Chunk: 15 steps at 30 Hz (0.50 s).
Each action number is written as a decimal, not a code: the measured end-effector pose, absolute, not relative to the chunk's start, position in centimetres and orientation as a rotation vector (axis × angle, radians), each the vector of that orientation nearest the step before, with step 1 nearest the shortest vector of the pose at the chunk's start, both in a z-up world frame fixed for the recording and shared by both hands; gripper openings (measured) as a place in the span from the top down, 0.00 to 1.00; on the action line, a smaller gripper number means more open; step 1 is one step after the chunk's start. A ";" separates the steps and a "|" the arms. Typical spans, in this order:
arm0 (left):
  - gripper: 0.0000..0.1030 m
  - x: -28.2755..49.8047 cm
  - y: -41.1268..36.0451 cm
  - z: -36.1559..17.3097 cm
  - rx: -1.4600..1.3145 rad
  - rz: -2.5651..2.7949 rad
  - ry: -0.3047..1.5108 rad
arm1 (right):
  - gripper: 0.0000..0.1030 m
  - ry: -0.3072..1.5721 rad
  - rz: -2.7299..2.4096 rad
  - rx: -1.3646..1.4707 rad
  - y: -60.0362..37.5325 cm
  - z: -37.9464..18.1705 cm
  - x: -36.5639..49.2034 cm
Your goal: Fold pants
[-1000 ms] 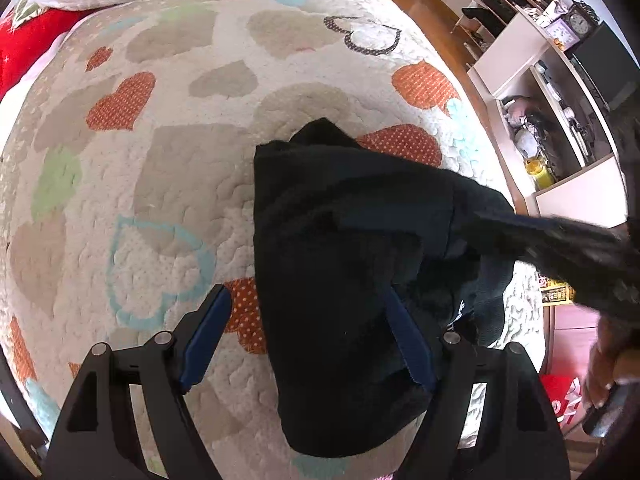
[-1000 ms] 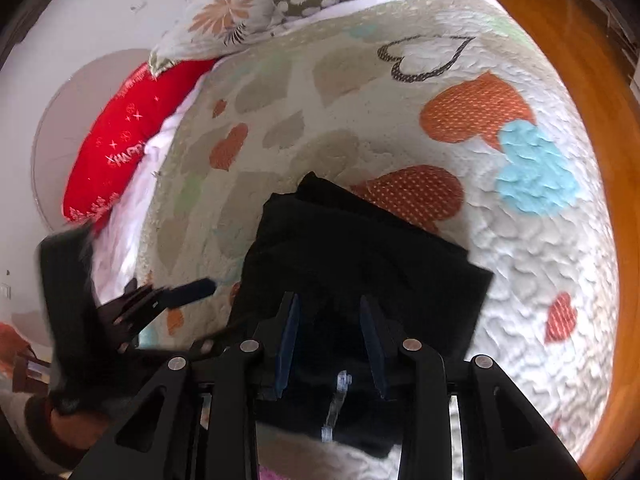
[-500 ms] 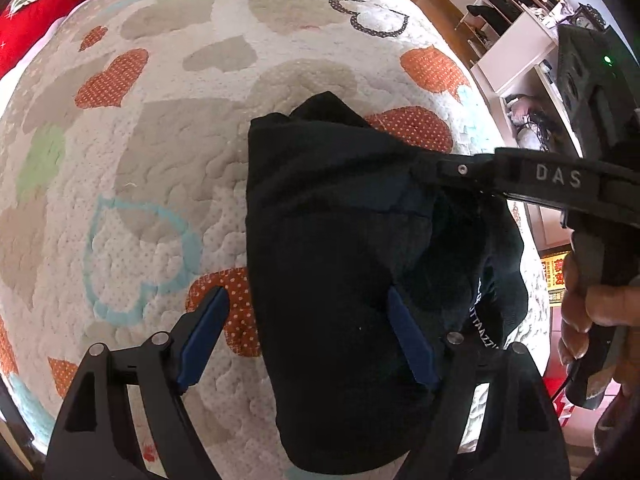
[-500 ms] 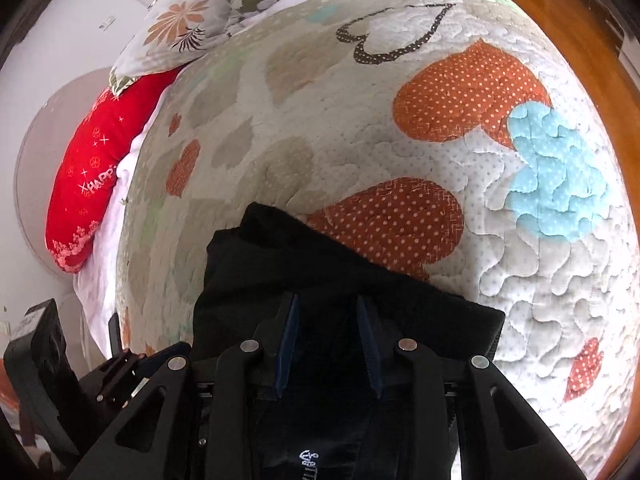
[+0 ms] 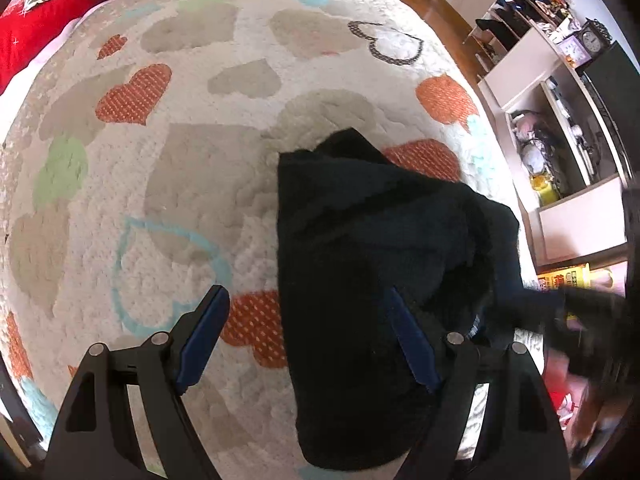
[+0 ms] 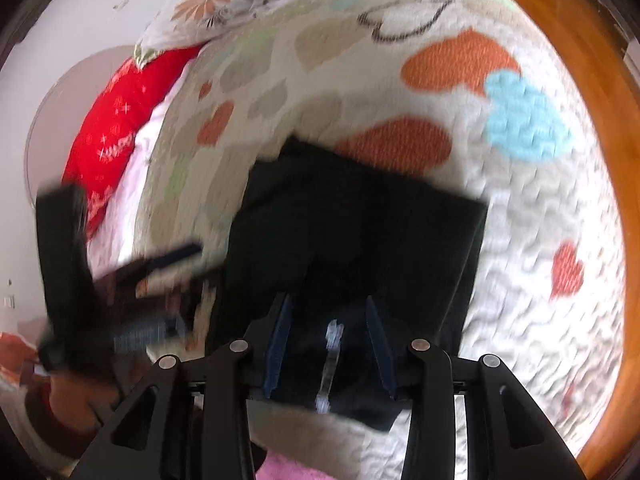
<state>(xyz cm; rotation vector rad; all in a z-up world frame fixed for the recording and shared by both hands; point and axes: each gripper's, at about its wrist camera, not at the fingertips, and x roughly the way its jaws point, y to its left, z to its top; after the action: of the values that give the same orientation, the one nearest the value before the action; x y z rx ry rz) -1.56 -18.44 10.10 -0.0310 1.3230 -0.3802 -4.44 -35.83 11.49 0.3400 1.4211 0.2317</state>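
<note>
**One soft bundle, several layers deep**

One pair of black pants lies folded into a rough rectangle on the heart-print quilt of the bed, toward its right side, with a looser, rumpled bulge along its right edge.

- Handling (judged): light, limp, thick knit-like cloth; not fragile; layers likely to slide apart if lifted by one ply. Quilt surface looks grippy, so dragging may bunch the fold.
- Where to hold (judged): pinch through all layers at a folded edge or corner, one grip each side, not the loose bulge.
- Left hand-held gripper: jaws wide apart, straddling the bundle's near left edge, pads not pressing.
- Right hand-held gripper: jaws have just been opening; cloth sits between them, not clamped as far as the blur allows. A white print on the fabric shows there.
- Red pillow lies far left; shelving stands beyond the bed.
</note>
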 end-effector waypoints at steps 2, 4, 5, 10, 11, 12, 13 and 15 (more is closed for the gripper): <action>0.22 -0.7 -18.6 9.9 -0.033 -0.376 1.316 | 0.60 1.437 0.232 0.351 -35.5 10.7 -5.2; 0.22 0.0 -19.0 9.8 -0.030 -0.375 1.301 | 0.60 1.448 0.232 0.366 -35.3 10.0 -5.9; 0.22 0.3 -19.1 9.7 -0.027 -0.375 1.299 | 0.61 1.454 0.229 0.362 -35.2 9.6 -6.2; 0.21 1.3 -20.6 8.3 0.001 -0.392 1.315 | 0.61 1.449 0.224 0.351 -35.1 8.5 -7.1; 0.21 1.4 -20.7 8.2 0.000 -0.393 1.315 | 0.61 1.449 0.224 0.353 -35.2 8.4 -7.1; 0.21 1.5 -20.9 8.0 -0.001 -0.395 1.316 | 0.61 1.449 0.226 0.354 -35.2 8.5 -7.1; 0.21 1.6 -20.9 8.0 0.001 -0.396 1.317 | 0.62 1.448 0.229 0.352 -35.3 8.9 -7.0; 0.21 1.7 -20.9 8.2 0.004 -0.396 1.318 | 0.62 1.430 0.226 0.346 -35.6 10.0 -6.9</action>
<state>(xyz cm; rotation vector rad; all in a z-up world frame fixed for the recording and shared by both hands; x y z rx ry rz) 1.66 -20.92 8.18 0.0037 1.3178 -0.3956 -6.88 -35.59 9.97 0.3457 1.4304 0.2261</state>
